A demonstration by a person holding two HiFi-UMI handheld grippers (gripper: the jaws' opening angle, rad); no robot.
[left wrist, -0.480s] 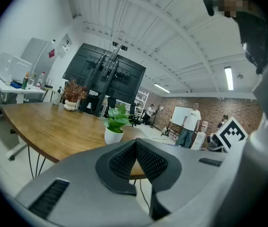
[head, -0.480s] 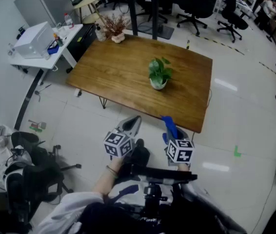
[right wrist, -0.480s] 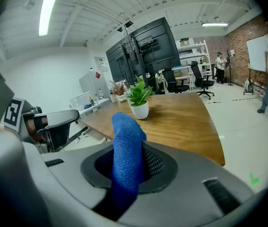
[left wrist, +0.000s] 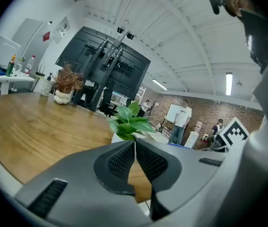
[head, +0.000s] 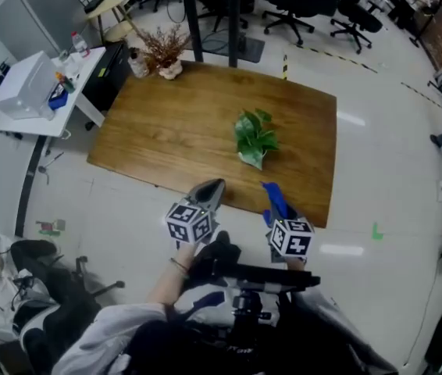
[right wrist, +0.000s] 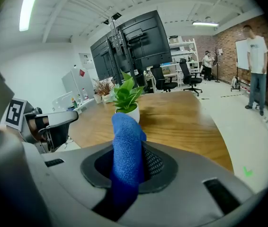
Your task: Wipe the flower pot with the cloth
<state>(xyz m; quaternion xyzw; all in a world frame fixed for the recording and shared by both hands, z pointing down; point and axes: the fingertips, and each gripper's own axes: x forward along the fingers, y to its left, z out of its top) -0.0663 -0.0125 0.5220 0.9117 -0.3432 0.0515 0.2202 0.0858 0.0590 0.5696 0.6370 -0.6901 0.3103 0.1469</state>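
A small white flower pot with a green leafy plant stands on the wooden table, right of its middle. The pot also shows ahead in the right gripper view, and the plant in the left gripper view. My right gripper is shut on a blue cloth and hovers at the table's near edge, short of the pot. My left gripper is shut with nothing in it, also at the near edge, left of the pot. Both are apart from the pot.
A dried-flower vase stands at the table's far left corner. A white side desk with bottles and a box is to the left. Office chairs stand beyond the table. A person stands far right.
I have stepped closer to the table. Both grippers now reach over its near edge, nearer the pot; their states are unchanged.
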